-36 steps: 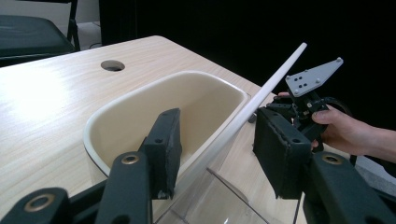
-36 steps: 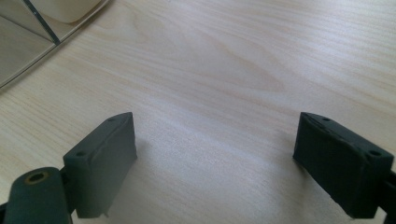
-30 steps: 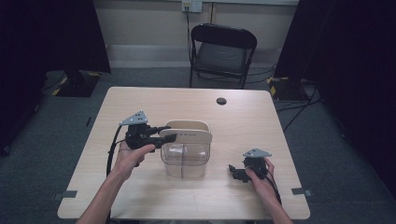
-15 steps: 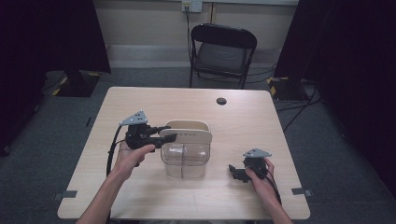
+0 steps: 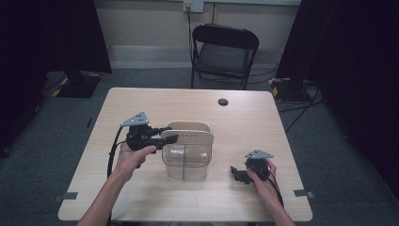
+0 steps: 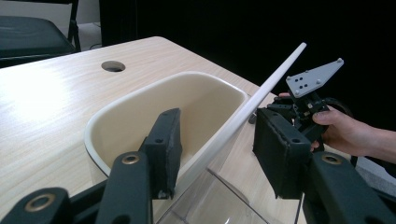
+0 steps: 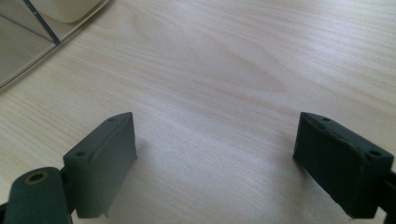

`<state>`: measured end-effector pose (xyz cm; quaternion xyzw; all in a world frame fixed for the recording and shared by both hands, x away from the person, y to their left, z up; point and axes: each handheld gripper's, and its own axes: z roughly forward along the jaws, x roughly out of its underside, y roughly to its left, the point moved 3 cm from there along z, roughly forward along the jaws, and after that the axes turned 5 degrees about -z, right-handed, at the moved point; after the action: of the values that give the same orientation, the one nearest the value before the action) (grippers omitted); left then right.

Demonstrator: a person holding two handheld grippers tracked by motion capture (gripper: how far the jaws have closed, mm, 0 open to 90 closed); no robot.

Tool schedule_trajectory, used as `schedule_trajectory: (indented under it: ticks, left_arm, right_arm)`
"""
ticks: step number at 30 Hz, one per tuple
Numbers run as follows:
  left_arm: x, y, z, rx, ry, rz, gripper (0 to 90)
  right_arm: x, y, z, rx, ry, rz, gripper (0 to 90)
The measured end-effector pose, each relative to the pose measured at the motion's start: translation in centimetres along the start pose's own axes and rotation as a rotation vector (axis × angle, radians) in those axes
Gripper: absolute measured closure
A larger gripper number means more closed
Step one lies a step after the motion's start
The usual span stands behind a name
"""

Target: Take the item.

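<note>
A clear plastic container [image 5: 187, 162] stands in the middle of the table. Its cream lid [image 5: 188, 136] is raised and tilted over it. My left gripper [image 5: 169, 134] reaches in from the left and is shut on the lid's left end. In the left gripper view the lid's rim [image 6: 224, 133] runs between my jaws [image 6: 219, 149], one pad inside the lid's hollow [image 6: 154, 107] and one outside, with the container's clear wall [image 6: 215, 200] below. My right gripper [image 5: 235, 173] rests on the table to the container's right. It stands open [image 7: 215, 163] over bare wood.
The wooden table [image 5: 263, 127] has a round cable hole [image 5: 223, 101] near its far edge. A black folding chair [image 5: 223, 52] stands behind the table. A corner of the container [image 7: 28, 42] lies at the upper left of the right gripper view.
</note>
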<state>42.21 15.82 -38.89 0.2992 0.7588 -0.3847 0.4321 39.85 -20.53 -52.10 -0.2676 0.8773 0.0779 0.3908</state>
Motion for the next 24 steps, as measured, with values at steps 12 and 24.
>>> schedule_trajectory:
  ticks: [12, 24]
  left_arm:
    - [0.00, 0.01, -0.01, 0.002, 0.001, 0.005, 52.3]
    - [-0.02, -0.05, 0.00, 0.000, 0.005, 0.005, 52.5]
  right_arm:
    - [0.00, 0.00, 0.00, 0.000, 0.000, 0.000, 12.3]
    - [0.00, 0.00, 0.00, 0.000, 0.000, 0.001, 12.3]
